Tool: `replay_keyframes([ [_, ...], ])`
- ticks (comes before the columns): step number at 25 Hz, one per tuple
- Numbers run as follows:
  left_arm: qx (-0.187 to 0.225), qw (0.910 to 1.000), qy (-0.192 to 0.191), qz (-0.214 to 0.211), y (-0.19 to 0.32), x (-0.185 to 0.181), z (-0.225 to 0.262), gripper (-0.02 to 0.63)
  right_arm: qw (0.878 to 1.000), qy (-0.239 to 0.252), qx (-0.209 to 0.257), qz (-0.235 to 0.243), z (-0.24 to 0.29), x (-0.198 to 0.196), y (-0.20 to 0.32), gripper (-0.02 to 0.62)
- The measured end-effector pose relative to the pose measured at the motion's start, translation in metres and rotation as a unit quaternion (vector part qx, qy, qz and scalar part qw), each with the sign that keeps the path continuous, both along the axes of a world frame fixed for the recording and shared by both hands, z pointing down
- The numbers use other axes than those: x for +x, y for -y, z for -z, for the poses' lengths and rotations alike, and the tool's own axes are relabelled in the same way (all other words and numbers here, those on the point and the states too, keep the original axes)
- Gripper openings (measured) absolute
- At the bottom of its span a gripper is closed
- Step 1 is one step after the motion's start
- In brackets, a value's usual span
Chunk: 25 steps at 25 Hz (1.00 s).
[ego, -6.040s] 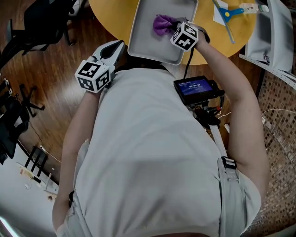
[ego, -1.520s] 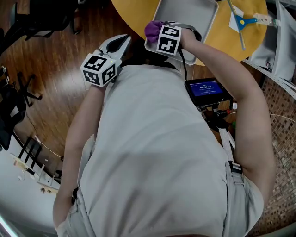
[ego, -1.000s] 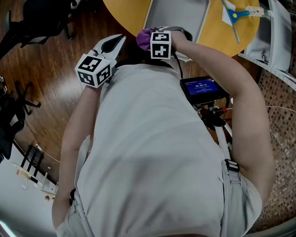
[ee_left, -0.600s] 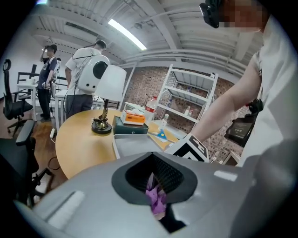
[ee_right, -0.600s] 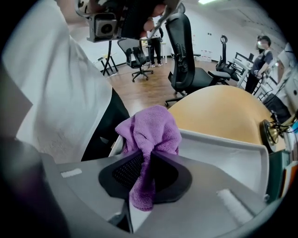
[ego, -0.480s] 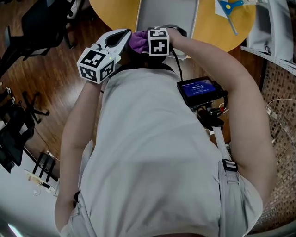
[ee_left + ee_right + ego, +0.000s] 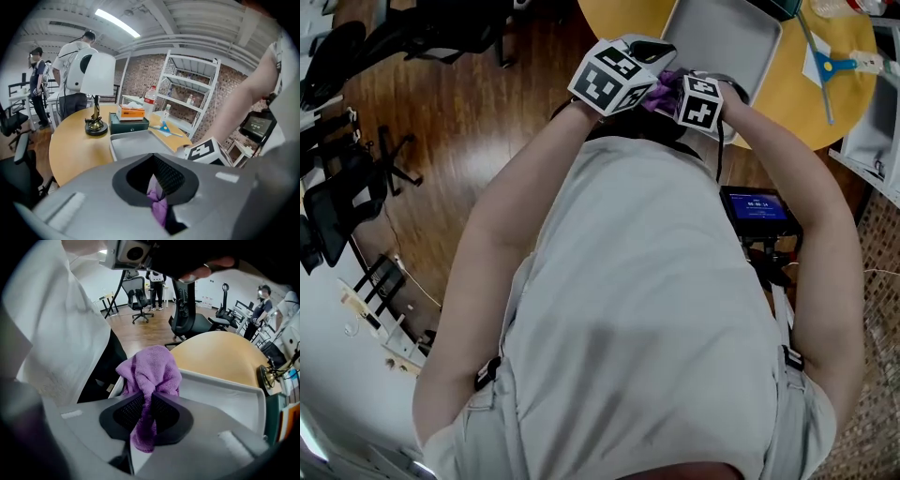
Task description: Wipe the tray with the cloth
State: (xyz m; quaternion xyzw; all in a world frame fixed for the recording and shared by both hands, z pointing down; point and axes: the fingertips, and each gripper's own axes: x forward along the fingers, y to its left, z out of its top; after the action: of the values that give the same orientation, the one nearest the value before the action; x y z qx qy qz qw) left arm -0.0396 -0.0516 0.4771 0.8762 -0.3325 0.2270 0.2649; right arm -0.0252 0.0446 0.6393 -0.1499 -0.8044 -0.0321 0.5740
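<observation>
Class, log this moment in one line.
left gripper: shut on purple cloth | right gripper: shut on same cloth | tray: on round table

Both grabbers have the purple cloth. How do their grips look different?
The right gripper clamps a thick fold of the cloth, with a big bunch puffing past its jaws; the left gripper pinches only a thin strip. The right gripper faces the office chairs across the tray's rim; the left gripper faces the lamp across the table. Both are shut on the same cloth, close together.
</observation>
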Motion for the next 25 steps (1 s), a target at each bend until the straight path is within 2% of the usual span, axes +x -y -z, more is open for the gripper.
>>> replay_keyframes([
  [2,-0.005,0.9999,0.010,0.003,0.001,-0.001,-0.005,0.000,1.000,-0.004,0.004,-0.001,-0.002,0.000,-0.001,0.057],
  [7,-0.021,0.9997,-0.012,0.010,-0.001,-0.008,-0.010,0.000,1.000,-0.015,-0.011,-0.005,-0.003,0.007,-0.003,0.057],
  [12,-0.032,0.9993,-0.021,0.005,-0.004,-0.010,-0.018,0.000,0.999,-0.028,-0.033,-0.013,-0.006,0.033,-0.007,0.057],
  [16,-0.041,0.9987,-0.027,-0.011,-0.008,-0.001,-0.023,0.000,0.998,-0.036,-0.048,-0.023,-0.008,0.068,-0.008,0.057],
  [21,-0.044,0.9981,-0.029,-0.030,-0.007,0.006,-0.025,0.000,0.998,-0.043,-0.040,-0.003,-0.010,0.105,-0.007,0.057],
  [25,-0.051,0.9977,-0.033,-0.032,-0.008,0.007,-0.028,0.000,0.998,-0.052,-0.031,0.005,-0.011,0.119,-0.005,0.057],
])
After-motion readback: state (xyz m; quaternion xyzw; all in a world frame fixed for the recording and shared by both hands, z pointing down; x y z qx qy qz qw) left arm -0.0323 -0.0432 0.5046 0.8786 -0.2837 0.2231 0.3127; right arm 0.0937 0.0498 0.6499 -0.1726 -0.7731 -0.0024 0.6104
